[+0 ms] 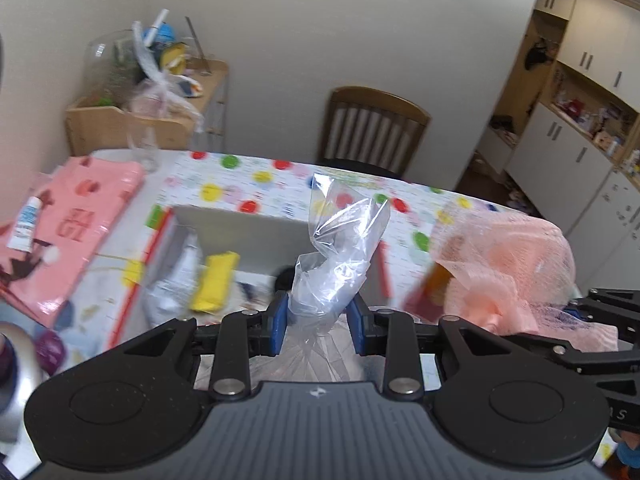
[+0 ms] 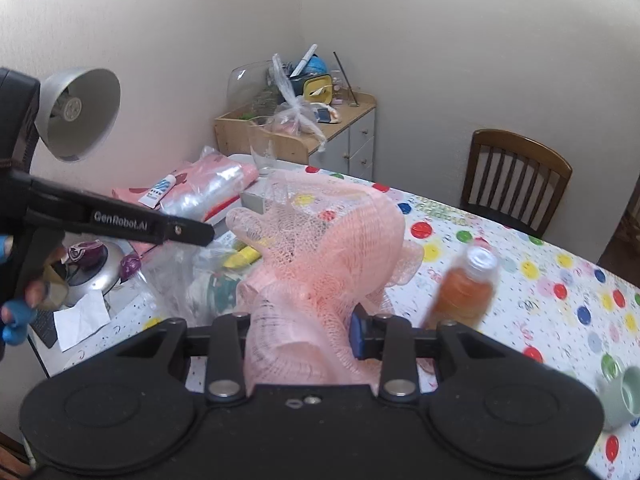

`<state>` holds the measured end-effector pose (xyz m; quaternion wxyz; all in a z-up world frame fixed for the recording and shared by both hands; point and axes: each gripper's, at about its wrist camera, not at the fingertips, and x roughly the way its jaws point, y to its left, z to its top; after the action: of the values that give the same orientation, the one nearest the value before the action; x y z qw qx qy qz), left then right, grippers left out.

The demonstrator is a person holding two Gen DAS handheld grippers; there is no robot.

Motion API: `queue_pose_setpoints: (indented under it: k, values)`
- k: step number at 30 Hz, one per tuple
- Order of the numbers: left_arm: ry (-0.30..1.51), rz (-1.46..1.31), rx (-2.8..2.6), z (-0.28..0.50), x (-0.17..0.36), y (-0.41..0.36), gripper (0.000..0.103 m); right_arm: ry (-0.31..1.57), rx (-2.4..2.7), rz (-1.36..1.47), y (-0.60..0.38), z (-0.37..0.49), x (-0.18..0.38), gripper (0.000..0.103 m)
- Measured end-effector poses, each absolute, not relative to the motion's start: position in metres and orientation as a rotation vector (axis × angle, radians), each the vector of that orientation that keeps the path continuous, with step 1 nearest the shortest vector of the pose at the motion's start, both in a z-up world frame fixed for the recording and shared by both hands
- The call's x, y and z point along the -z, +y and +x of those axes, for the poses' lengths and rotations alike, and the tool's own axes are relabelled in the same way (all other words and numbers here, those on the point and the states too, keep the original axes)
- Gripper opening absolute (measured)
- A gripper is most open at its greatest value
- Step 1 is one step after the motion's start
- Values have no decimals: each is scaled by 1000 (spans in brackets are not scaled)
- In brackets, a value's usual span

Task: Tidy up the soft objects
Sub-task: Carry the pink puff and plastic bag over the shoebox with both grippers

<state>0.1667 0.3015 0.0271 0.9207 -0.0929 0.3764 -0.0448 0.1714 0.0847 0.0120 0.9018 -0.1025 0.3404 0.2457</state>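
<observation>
My left gripper (image 1: 319, 322) is shut on the neck of a crumpled clear plastic bag (image 1: 340, 248), which sticks up above the blue pads (image 1: 280, 322). My right gripper (image 2: 308, 334) is shut on a peach-pink mesh bath sponge (image 2: 320, 248); the sponge hides its left pad. The same sponge (image 1: 504, 264) shows at the right of the left wrist view, just right of the bag. Beyond the bag lies an open grey box (image 1: 236, 240) holding a yellow soft item (image 1: 216, 280) and other blurred things. The left gripper's arm (image 2: 120, 216) crosses the left side of the right wrist view.
The table carries a polka-dot cloth (image 2: 540, 280). An orange-filled bottle (image 2: 466, 292) stands right of the sponge, a pale green cup (image 2: 624, 396) near the right edge. A pink packet (image 1: 76, 220), a tube (image 1: 24, 224), a glass (image 2: 262, 144), a desk lamp (image 2: 78, 114), a wooden chair (image 1: 372, 128) and a cluttered side cabinet (image 2: 304, 120) surround it.
</observation>
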Motion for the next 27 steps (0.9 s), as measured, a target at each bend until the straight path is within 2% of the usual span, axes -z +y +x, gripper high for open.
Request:
queue_pose_setpoints:
  k: [15, 27]
  values:
    - [840, -165, -18, 245, 8, 388, 31, 824, -494, -242, 145, 230, 42, 34]
    - [941, -166, -39, 292, 60, 394, 31, 900, -490, -251, 163, 268, 87, 35]
